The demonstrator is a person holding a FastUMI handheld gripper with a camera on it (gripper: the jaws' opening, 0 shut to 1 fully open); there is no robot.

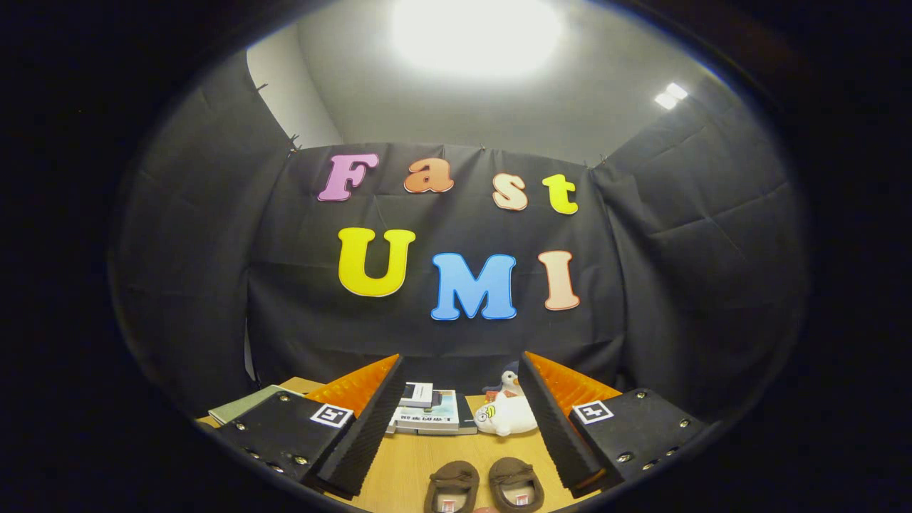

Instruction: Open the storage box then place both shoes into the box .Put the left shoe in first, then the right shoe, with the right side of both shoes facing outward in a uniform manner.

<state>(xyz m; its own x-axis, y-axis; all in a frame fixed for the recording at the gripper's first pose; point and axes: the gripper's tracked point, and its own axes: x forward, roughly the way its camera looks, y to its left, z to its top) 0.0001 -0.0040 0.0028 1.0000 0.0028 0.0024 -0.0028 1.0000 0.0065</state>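
1. As I look forward along the fingers, the gripper stands wide apart with nothing between its jaws; both fingers hang above the table and touch nothing that I can see.
2. Containers: I cannot pick out the storage box from here, so I log nothing on its lid or contents.
3. Task items: 2 shoes lie side by side on the table, between the fingers and close under the camera. They are brown, soft-looking slippers with rounded toes and a stitched seam across the top; toes point away from me, openings toward me. A pale insole with a small label shows inside each. The 2 sit just beside each other; I cannot tell whether they touch, nor which is left and which right.
4. Beyond the shoes, well apart from them, a stack of books lies flat between the fingers: thin rectangular volumes, a smaller dark one with a white label on top, a pale blue-green cover beneath.
5. Just beside the books, toward the right finger, rests a plush toy: white, rounded and fuzzy, with a yellow patch on its side. A second small plush figure with a dark head stands right behind it.
6. A flat green book lies on the table beyond the left finger.
7. Table surface: light wood grain, smooth and matte.
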